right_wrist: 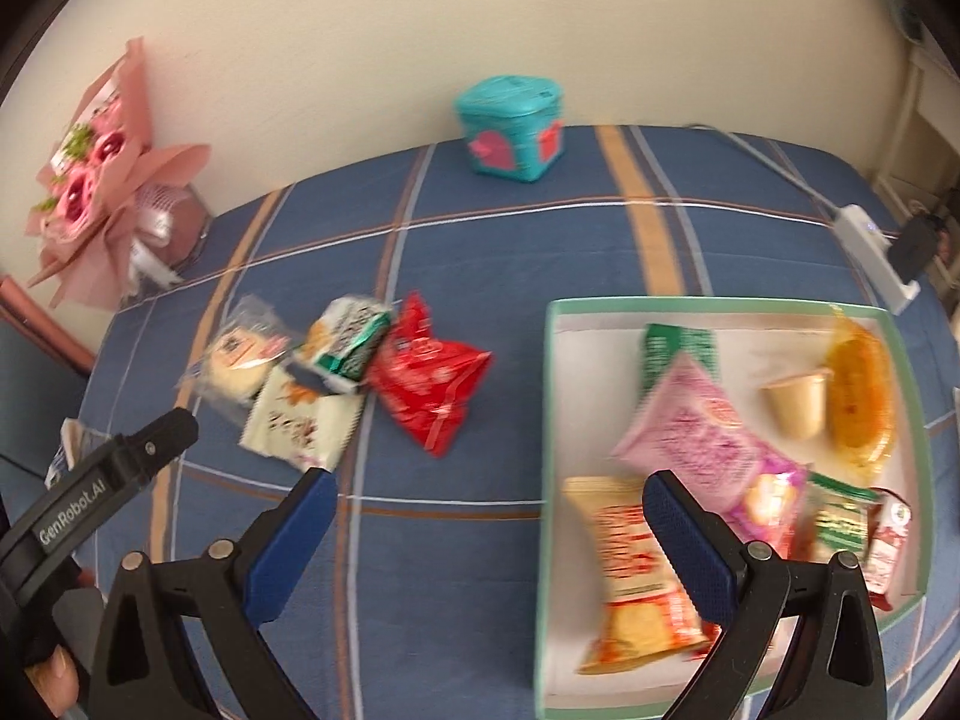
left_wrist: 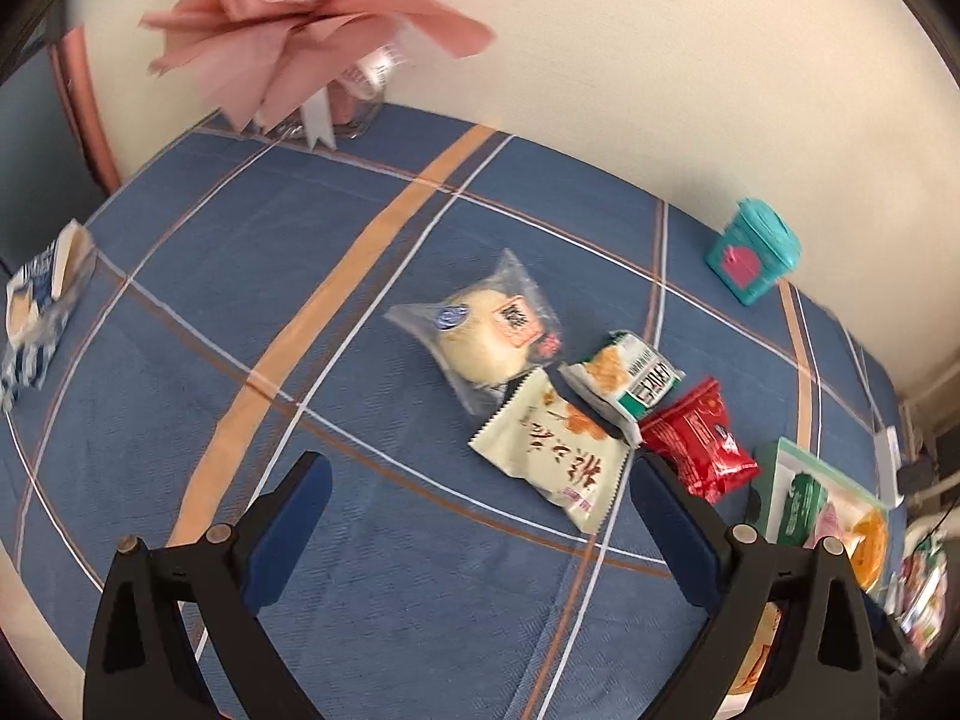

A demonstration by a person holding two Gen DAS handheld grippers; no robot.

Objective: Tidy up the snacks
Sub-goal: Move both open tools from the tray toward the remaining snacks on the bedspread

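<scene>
Left wrist view: left gripper (left_wrist: 480,516) spread wide, nothing between the blue pads, hovering over the blue plaid tablecloth (left_wrist: 240,300). Right gripper (right_wrist: 489,531) also released and empty, right finger over the near-left part of the tray, left finger over cloth.

Loose snacks in a cluster just beyond the left gripper: cream flat sachet with orange print (left_wrist: 555,450) nearest; clear-wrapped round pale bun (left_wrist: 486,330) beyond it, its near corner under the sachet; green-and-white crimped packet (left_wrist: 624,378) lying on the sachet's right edge; red crinkly foil pouch (left_wrist: 699,441) just right of that, closest to the tray.

Handling, my guess: all light, soft, crinkly film, slippery. Bun squashes easily, so pinch its sealed edge, not the middle. Sachet is flat on the cloth; take it by the serrated end. Red pouch is puffy; gentle squeeze across the body should do.

White shallow rectangular tray with green rim (right_wrist: 549,396) at right holds a pink printed bag (right_wrist: 702,444), yellow-red packet (right_wrist: 636,570), dark green pack (right_wrist: 678,354), small beige cup (right_wrist: 795,402), orange-filled clear wrap (right_wrist: 858,396), and small packs at the near-right corner, too blurred to name.

Far: teal lidded box with pink hearts (right_wrist: 510,132), pink paper flower bouquet (right_wrist: 102,180). Blue-white packet (left_wrist: 42,300) alone at far left.
</scene>
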